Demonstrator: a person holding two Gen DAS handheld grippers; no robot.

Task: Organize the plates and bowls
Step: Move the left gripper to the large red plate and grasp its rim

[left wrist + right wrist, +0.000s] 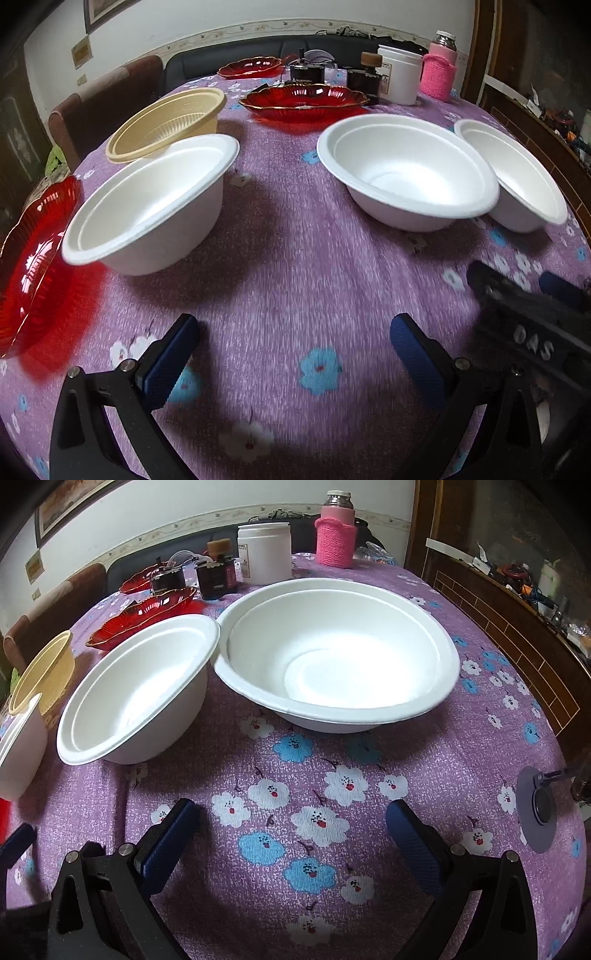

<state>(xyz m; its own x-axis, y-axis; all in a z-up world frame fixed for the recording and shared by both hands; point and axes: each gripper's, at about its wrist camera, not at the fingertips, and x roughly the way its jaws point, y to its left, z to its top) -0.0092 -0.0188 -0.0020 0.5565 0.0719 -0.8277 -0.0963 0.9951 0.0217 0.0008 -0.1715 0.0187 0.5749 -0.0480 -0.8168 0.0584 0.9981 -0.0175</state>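
Table [288, 280] carries a purple floral cloth. Left to right in the left wrist view: a red glass plate [33, 266] at the left edge; a white foam bowl [147, 206] just beside it, with a beige ribbed bowl [166, 122] touching its far rim. Past a bare stretch of cloth, a second white bowl [406, 173], then a third white bowl [517, 177] whose rim tucks under the second's (contact or mere overlap: cannot tell). Behind the middle gap sits a second red plate [306, 99], and a third red plate [251, 68] lies farther back. Far right rear: white jar [400, 74] and a bottle in a pink knit sleeve [439, 70].

Left gripper [293, 354]: fingers spread wide, nothing between them, above bare cloth near the front edge. Right gripper [291, 834]: fingers likewise spread wide and empty, facing the two right-hand bowls (its body shows at the lower right of the left view).
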